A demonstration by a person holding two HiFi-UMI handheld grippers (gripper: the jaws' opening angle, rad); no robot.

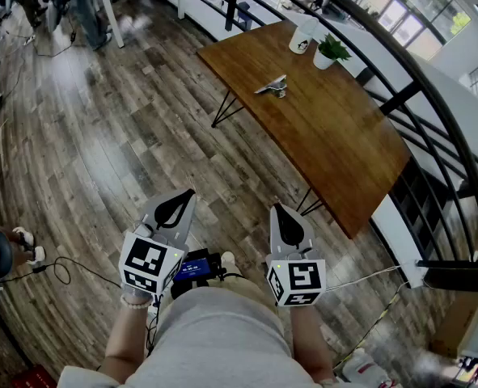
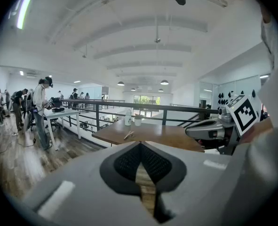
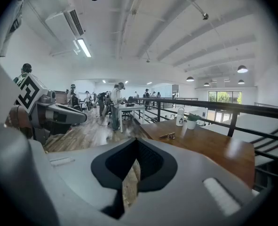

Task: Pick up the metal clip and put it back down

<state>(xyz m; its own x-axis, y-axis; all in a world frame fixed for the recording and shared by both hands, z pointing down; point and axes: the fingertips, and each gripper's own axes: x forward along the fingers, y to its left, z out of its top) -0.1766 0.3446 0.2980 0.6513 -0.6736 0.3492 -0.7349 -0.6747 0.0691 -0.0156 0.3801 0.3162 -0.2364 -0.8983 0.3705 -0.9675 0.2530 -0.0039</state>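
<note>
Wood-plank floor (image 1: 101, 136) fills most of the head view, and a dark wooden table (image 1: 344, 144) stands well ahead of the person. The left claw (image 1: 187, 195) and the right claw (image 1: 280, 209) hang side by side close to the person's body, both clenched on nothing. The metal clip (image 1: 272, 86) lies on the table far beyond their tips, almost straight ahead of the right claw, with a white bottle (image 1: 303, 37) and a potted plant (image 1: 331, 52) farther off behind it. From the left gripper view, the pads meet at the tip with only floor showing through the slit below them, and the clip (image 2: 128, 135) sits small and distant, just left of the tip's line. From the right gripper view, that claw's pads likewise touch with nothing between them, and the clip (image 3: 167, 136) lies ahead and to the right of its tip. The step in hand looks like the approach. It would go best if the person walks right up to the table, opens the chosen claw before lowering it, and sets the jaws across the clip's narrow body so it cannot skid on the smooth top.
</note>
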